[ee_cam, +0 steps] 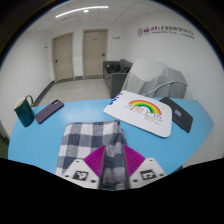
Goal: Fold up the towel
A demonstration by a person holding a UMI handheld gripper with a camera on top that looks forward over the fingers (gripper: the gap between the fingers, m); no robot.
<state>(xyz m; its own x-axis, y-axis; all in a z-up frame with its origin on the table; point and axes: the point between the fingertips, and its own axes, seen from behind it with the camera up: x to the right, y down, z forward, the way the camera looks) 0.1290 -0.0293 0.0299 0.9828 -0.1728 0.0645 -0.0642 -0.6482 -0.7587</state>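
A grey and white checked towel [85, 140] lies on the blue table [60, 128], just ahead of my fingers and running back between them. My gripper [112, 165] has its magenta pads [94, 160] closed in on a bunched fold of the towel's near edge. The fabric fills the narrow gap between the pads. The towel's near edge is hidden under the fingers.
A white card with a rainbow picture [145, 107] lies beyond the towel to the right, with a dark flat tablet [181, 114] beside it. A purple case [48, 110] and a teal object [23, 113] sit at the far left. A covered chair [150, 76] stands behind the table.
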